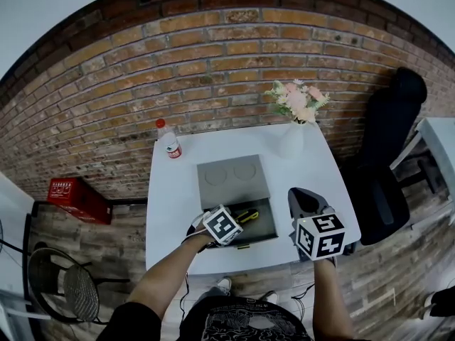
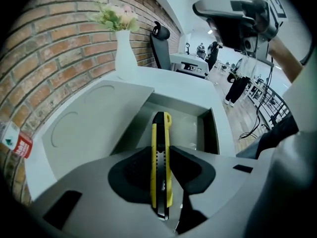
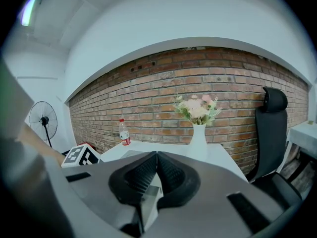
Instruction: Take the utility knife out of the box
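Inside grey box [image 2: 212, 129], yellow utility knife [image 2: 161, 163]

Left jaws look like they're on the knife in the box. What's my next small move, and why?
Probably lift the left gripper straight up a little. Its pads press both sides of the yellow utility knife, whose far end sits within the walls of the open box, so a short vertical rise should clear them without snagging.

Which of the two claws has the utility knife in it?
The left claw: it grips the yellow utility knife over the box. The right claw is shut on nothing.
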`<state>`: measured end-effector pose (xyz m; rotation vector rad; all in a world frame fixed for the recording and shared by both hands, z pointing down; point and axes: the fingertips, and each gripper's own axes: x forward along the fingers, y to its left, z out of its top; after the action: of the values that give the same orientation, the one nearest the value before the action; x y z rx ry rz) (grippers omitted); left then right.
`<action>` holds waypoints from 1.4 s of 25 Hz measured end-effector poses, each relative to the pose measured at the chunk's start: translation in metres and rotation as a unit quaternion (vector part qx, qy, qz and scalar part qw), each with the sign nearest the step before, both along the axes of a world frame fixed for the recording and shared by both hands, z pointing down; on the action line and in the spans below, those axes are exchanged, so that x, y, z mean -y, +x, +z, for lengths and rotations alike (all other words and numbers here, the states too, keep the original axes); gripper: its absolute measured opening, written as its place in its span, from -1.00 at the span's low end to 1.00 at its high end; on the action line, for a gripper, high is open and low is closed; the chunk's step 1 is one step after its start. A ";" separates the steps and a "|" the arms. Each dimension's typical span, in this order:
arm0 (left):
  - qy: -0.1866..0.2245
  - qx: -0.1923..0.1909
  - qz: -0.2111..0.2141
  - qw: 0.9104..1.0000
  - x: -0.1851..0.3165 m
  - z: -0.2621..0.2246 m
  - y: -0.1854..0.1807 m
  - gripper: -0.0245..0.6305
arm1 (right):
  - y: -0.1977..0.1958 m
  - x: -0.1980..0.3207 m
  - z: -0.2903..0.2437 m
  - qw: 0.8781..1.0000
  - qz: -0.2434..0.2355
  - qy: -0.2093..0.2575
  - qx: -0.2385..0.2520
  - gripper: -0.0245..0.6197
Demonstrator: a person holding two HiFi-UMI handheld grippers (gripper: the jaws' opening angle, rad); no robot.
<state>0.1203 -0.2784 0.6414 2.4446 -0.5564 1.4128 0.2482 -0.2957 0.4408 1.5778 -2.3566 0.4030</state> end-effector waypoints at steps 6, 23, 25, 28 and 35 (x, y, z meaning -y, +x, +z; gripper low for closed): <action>0.018 -0.036 -0.024 0.999 0.003 -0.028 -0.002 -0.54 | -0.006 -0.001 -0.002 1.000 -0.006 0.001 0.002 -0.86; 0.127 -0.169 -0.104 0.972 0.040 -0.135 0.001 -0.54 | -0.014 0.000 -0.011 1.000 -0.018 0.015 0.000 -0.86; 0.144 -0.181 -0.111 0.966 0.043 -0.150 0.000 -0.54 | -0.013 0.001 -0.015 1.000 -0.017 0.019 -0.001 -0.86; 0.170 -0.203 -0.127 0.956 0.047 -0.173 -0.004 -0.54 | -0.011 0.003 -0.022 0.999 -0.016 0.027 0.001 -0.86; 0.227 -0.245 -0.158 0.929 0.050 -0.224 -0.015 -0.54 | -0.010 0.005 -0.040 0.999 -0.016 0.048 0.006 -0.86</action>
<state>0.1054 -0.3285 0.4176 2.7363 -1.1845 0.5522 0.2386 -0.3010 0.4006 1.5805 -2.4401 0.2976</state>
